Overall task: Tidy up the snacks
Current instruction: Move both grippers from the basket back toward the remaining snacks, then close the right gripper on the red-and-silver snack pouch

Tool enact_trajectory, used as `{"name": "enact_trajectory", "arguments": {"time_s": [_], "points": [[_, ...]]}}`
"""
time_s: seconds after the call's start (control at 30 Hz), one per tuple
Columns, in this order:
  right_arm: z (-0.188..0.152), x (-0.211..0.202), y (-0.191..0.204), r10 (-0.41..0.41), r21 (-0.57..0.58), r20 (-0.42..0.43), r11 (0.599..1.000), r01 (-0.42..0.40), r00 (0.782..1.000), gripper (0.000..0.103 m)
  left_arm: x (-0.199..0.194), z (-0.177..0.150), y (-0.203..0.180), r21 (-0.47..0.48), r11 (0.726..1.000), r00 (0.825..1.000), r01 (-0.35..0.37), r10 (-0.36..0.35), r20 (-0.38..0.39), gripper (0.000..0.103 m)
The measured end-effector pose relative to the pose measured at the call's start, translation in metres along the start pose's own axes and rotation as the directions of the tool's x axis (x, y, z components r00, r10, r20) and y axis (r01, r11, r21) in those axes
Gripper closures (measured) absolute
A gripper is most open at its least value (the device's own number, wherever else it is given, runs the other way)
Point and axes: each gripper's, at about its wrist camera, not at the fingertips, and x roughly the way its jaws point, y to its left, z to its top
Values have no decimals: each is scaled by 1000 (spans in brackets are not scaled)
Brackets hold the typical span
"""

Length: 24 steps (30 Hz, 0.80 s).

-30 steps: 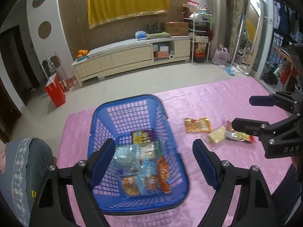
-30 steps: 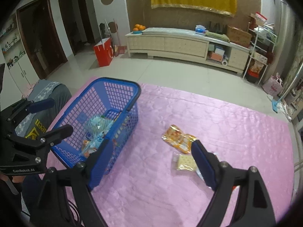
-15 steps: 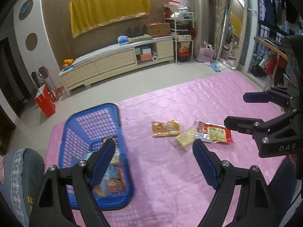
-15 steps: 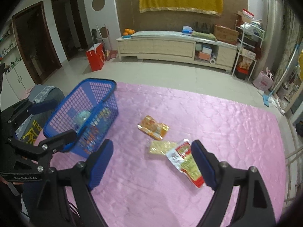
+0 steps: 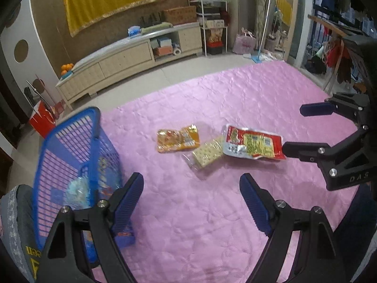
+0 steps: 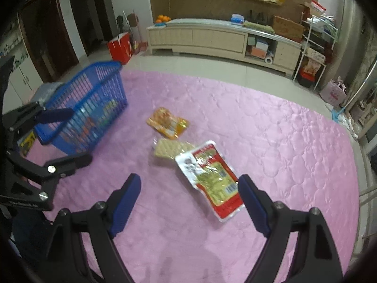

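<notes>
Snacks loose on pink cloth | both tongs angled down, wide, empty

A home living room: far ahead of the claw a long cream media cabinet stands on a tiled floor beneath a yellow cloth hung on the wall, with a cluttered wire shelf rack beside it, oranges on top.
</notes>
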Motion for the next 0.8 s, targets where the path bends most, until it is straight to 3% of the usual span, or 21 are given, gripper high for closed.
{"name": "enact_trajectory", "arguments": {"time_s": [0.33, 0.57, 0.8], "points": [[-24, 51, -25, -9, -105, -76, 994, 1, 997, 16, 44, -19, -10, -54, 998, 996, 42, -46, -74, 21], [-26, 81, -29, 42, -246, -108, 967, -67, 993, 16, 64, -21, -13, -69, 995, 991, 68, -75, -110, 21], [-21, 111, -34, 58, -290, -175, 951, -107, 983, 16, 76, -15, -15, -34, 996, 989, 87, -90, -120, 21]]}}
